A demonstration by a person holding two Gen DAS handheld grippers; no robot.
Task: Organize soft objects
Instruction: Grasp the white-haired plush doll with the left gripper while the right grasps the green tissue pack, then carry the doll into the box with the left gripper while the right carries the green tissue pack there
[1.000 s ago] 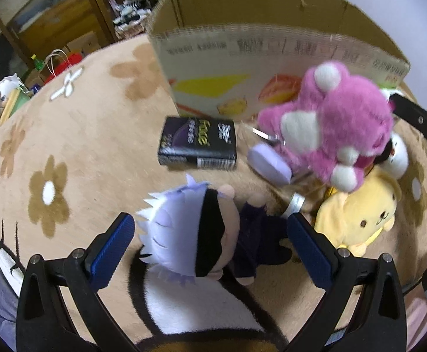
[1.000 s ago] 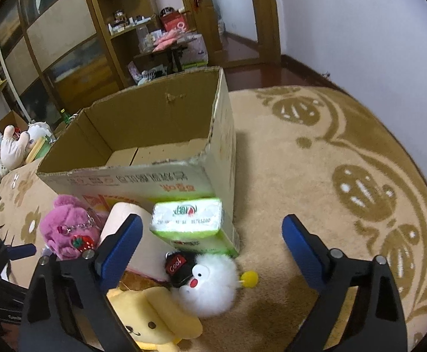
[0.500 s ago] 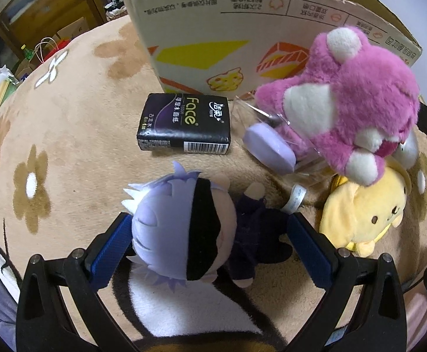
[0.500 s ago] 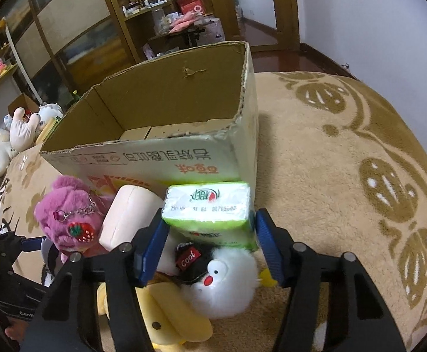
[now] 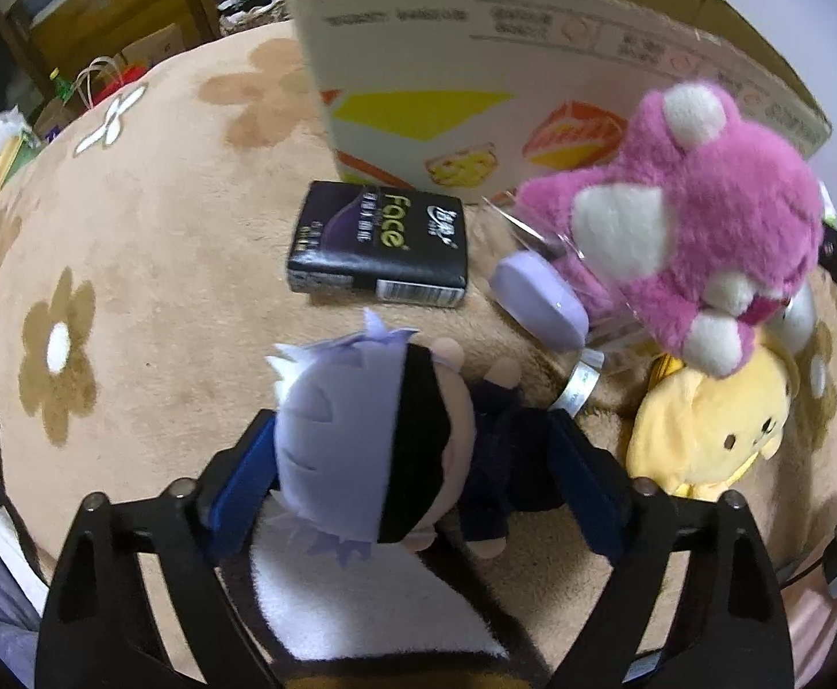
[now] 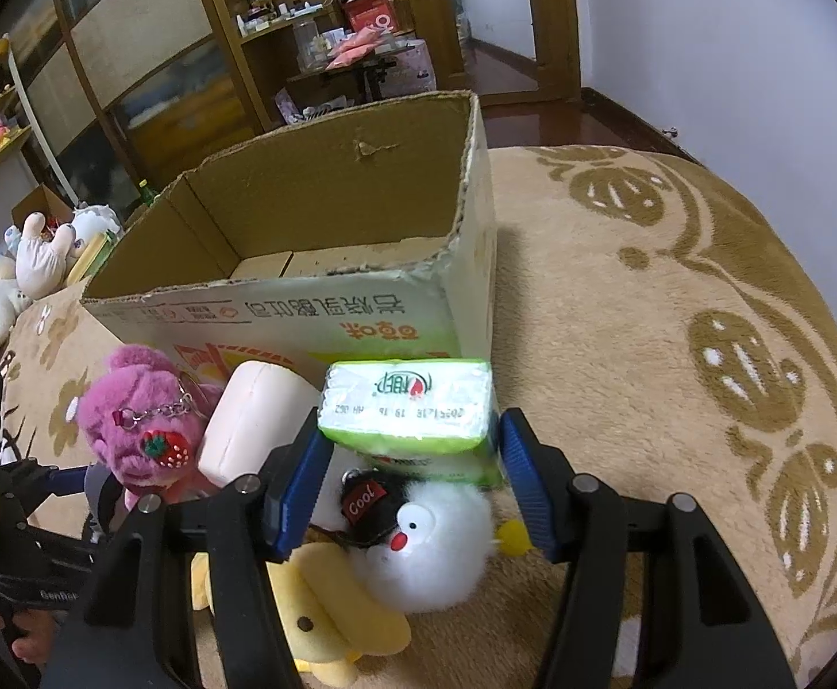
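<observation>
While both grips settle, step: picking up.
Left gripper point(image 5: 412, 482): fingers just closing around doll point(image 5: 384, 442), lower centre.
Right gripper point(image 6: 407, 471): fingers clamp tissue pack point(image 6: 407, 407).
Next: lift into box point(image 6: 326, 298).

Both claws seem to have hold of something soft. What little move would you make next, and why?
Probably lift the right gripper with the green tissue pack that its pads press on, then carry it over the cardboard box behind, which looks empty. The left gripper, jaws just closing around the doll, may follow.
</observation>
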